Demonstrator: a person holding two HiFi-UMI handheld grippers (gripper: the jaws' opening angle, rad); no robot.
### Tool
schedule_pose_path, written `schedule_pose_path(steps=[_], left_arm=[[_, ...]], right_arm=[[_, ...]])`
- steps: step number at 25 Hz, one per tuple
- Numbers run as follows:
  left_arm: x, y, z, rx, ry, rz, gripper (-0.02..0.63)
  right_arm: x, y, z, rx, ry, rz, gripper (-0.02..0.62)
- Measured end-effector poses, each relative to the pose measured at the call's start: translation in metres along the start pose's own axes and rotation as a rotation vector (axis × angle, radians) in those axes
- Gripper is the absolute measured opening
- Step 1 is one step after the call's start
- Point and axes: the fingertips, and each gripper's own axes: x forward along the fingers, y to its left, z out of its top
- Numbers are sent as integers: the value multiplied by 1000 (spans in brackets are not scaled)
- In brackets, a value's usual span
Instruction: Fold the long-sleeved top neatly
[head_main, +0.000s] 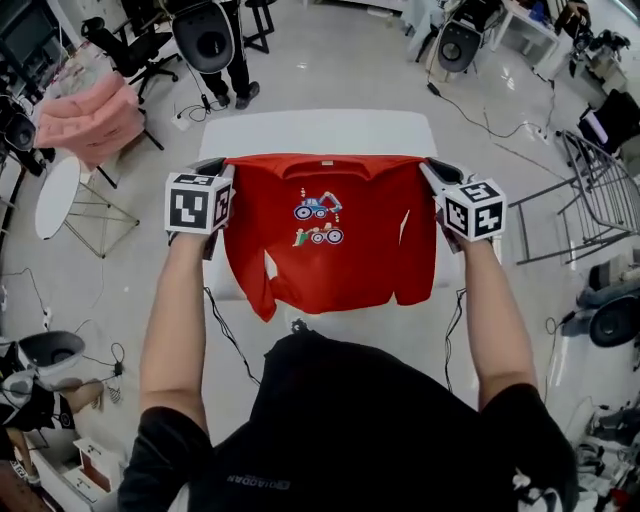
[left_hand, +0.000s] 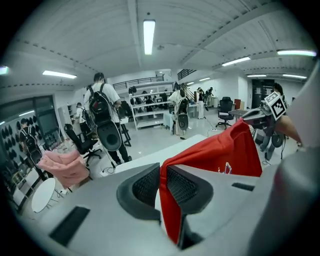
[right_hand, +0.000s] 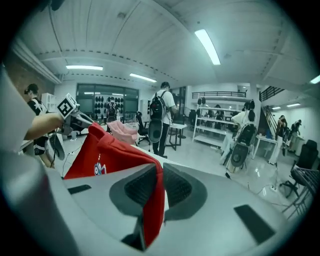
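Note:
A red long-sleeved top (head_main: 330, 232) with a tractor print hangs spread in the air above the white table (head_main: 320, 130), held by its two shoulders. My left gripper (head_main: 224, 182) is shut on the left shoulder, and the red cloth (left_hand: 167, 200) runs between its jaws. The other shoulder is pinched in my right gripper (head_main: 430, 176), where the red fabric (right_hand: 154, 200) sits between the pads. The top's sleeves seem folded behind the body. Its hem hangs toward me, in front of my chest.
A pink garment (head_main: 90, 115) lies on a round side table at the left. A person with a backpack-like device (head_main: 208, 40) stands beyond the table. Office chairs, cables on the floor and a metal rack (head_main: 590, 190) surround the table.

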Motion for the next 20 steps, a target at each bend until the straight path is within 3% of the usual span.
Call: schedule_pose_path(steps=[10, 17, 20], left_arm=[[160, 55, 4, 53, 148, -142, 37], [236, 62, -20, 5, 287, -132, 37], [258, 72, -39, -59, 342, -120, 38]], right_arm=[[124, -52, -13, 39, 186, -104, 46], [204, -87, -51, 37, 307, -33, 46], [248, -89, -70, 27, 356, 27, 48]])
